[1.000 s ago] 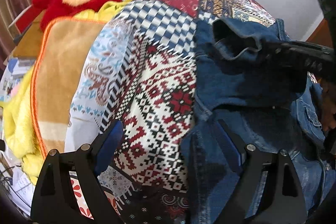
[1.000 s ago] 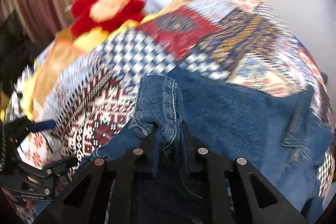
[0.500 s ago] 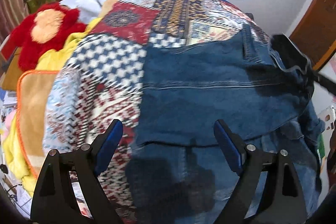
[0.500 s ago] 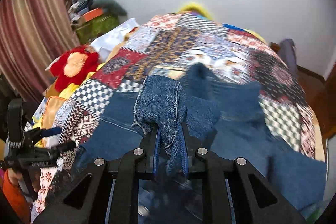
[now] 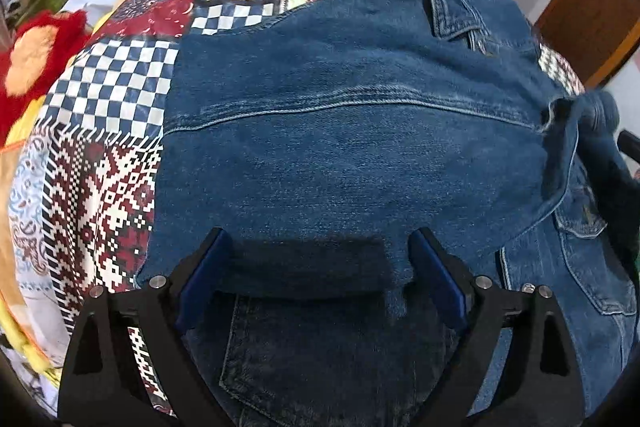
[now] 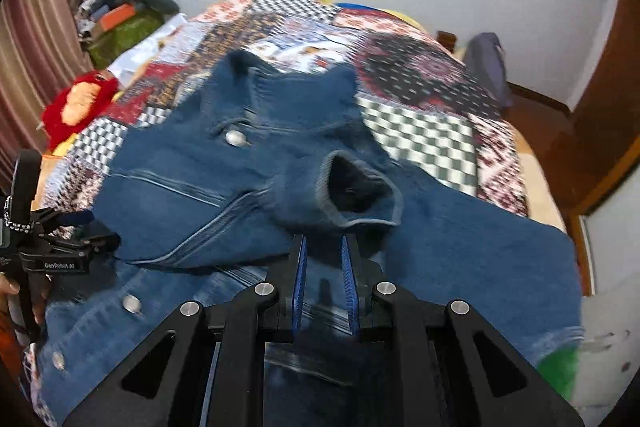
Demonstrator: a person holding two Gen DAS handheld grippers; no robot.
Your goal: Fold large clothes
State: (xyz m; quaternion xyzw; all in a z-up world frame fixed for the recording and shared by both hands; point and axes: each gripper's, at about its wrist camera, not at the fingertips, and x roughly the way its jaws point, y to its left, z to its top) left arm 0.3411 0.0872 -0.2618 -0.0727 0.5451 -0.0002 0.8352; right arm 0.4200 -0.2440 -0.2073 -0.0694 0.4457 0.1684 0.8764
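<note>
- Right claw [image 6: 323, 263]: jaws nearly closed, narrow gap; no cloth pinched w/in it. Cuff [image 6: 358, 191] of the blue denim jacket [image 6: 192, 179] lies just ahead, mouth gaping toward cam.
- Left claw [image 5: 316, 267]: jaws wide & opening, hovering over the folded denim edge, nothing gripped.
- Jacket: mid-blue denim, metal snap buttons, stitched seams, chest pocket; sleeve folded across body.
- Lies on patchwork-quilt bed [image 6: 420, 131], collar toward far wall, long axis approx along bed.
- Red plush toy [image 6: 78, 103] at bed's left edge.

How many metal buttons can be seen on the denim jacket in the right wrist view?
3: one button below the collar, one on the near left front, one at the lower left edge. Folded denim jacket layers may hide others.
</note>
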